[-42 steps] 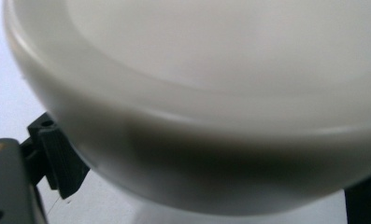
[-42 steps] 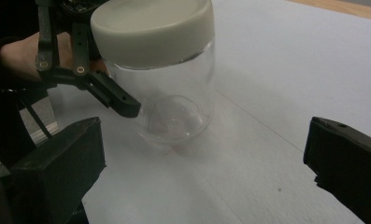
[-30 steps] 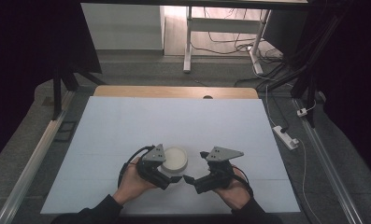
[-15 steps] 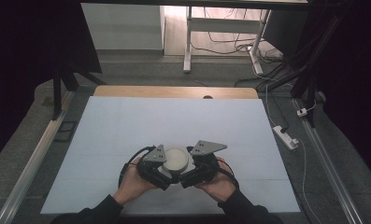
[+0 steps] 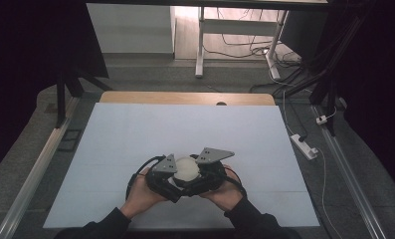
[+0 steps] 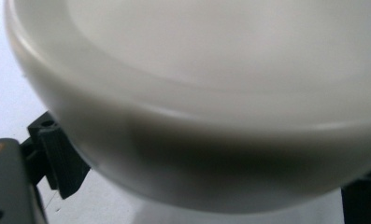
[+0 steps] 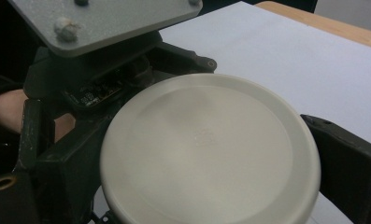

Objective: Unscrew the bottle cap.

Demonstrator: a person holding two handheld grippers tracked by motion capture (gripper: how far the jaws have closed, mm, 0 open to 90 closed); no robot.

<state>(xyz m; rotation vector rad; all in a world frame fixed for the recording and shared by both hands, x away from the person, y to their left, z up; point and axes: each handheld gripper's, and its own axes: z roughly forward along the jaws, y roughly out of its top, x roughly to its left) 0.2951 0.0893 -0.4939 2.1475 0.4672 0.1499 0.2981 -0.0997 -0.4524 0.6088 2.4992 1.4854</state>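
— What sits at the lower middle of the high view?

— From the left: the left gripper (image 5: 171, 180), then a round, cream-white plastic dish turned bottom-up (image 5: 186, 168), then the right gripper (image 5: 201, 179), all crowded together on the pale blue worktop (image 5: 135, 134).

— Is the left gripper grasping it?

— In its own view the dish (image 6: 211, 102) looms close and blurred, its rim running between the black jaws at the lower left and lower right corners. Whether they press on it, I cannot tell.

— And the right one?

— Its jaws stand at either side of the dish (image 7: 211, 149), lower left and right edge (both seem to touch the rim), so it looks clenched on the dish. The left gripper's grey plate sits at the upper left there.
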